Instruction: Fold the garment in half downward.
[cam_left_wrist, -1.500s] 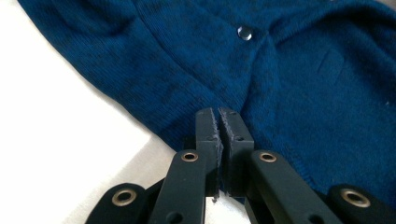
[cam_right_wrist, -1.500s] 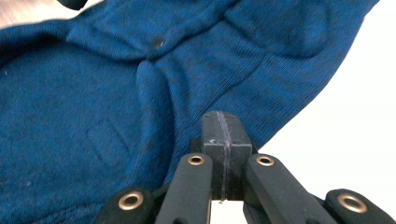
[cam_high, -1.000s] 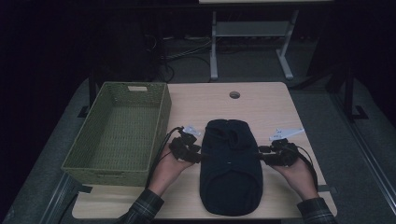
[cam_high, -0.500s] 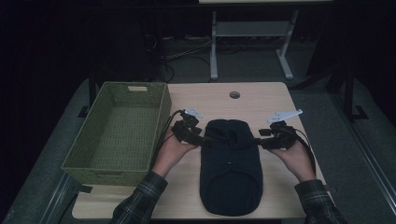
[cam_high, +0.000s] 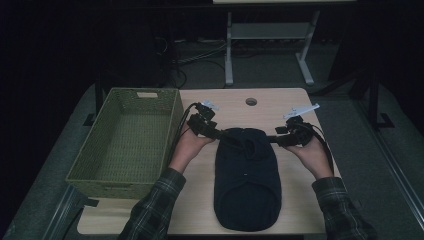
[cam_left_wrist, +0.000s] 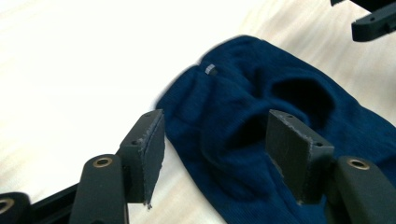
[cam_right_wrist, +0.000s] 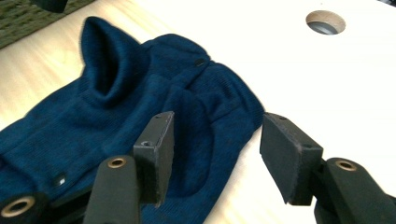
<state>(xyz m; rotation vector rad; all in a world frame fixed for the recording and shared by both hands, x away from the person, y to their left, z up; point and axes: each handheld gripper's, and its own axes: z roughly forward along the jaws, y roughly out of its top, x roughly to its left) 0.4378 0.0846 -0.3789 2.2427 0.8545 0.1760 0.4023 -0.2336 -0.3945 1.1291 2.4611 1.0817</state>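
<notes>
High view, garment: a dark blue knitted garment (cam_high: 246, 182) lies lengthwise on the bench (cam_high: 300, 200), its far end bunched and rumpled between the two claws.
High view, left claw: the left claw (cam_high: 218, 134) sits at the garment's far left corner, held in the person's left hand (cam_high: 189, 146); how wide it stands cannot be told from here.
High view, right claw: the right claw (cam_high: 276, 139) sits at the far right corner, held in the right hand (cam_high: 314, 155); its gap is also unclear here.
High view, surroundings: a green woven basket (cam_high: 80, 170) stands just left of the garment, at the bench's left edge; a round hole (cam_high: 251, 102) lies in the bench beyond the garment.
Left gripper view, claw: left claw (cam_left_wrist: 215, 154) wide open, holding nothing; the garment's edge (cam_left_wrist: 243, 121) lies between and beyond the pads, one pad over bare bench, the other over the cloth.
Left gripper view, garment: a small dark button shows near the folded rim.
Right gripper view, claw: right claw (cam_right_wrist: 215, 154) wide open, gripping nothing; the garment's corner (cam_right_wrist: 187, 107) lies in the gap, one pad over the cloth, the other over bare bench.
Right gripper view, garment: a fold of cloth stands up at the far side; the basket's weave (cam_right_wrist: 28, 16) shows behind it.
</notes>
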